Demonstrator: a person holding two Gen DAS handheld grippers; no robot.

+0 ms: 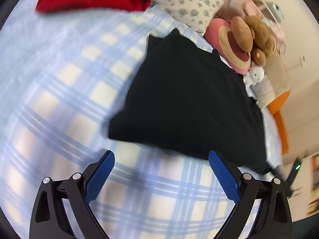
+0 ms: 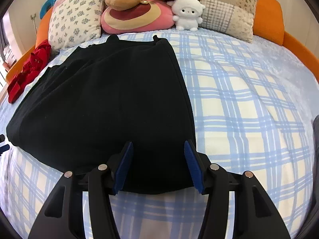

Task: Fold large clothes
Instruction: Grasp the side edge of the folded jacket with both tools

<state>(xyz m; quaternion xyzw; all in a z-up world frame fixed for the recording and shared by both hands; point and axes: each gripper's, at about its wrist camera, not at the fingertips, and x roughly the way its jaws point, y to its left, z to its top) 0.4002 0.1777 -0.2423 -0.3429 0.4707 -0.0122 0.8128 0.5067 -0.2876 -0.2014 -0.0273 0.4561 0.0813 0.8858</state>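
Right wrist view: the folded black fabric garment (image 2: 99, 103) lies flat on the blue-and-white plaid bedspread (image 2: 249, 109), the right gripper (image 2: 157, 147) half-spread above its near hem, gripping nothing. The left gripper (image 1: 161, 157) (picture blurred) gapes wide and empty beside the garment's edge.

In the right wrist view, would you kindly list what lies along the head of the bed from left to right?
Red garment → floral pillow → pink round cushion → white plush sheep → patchwork pillow → orange headboard.
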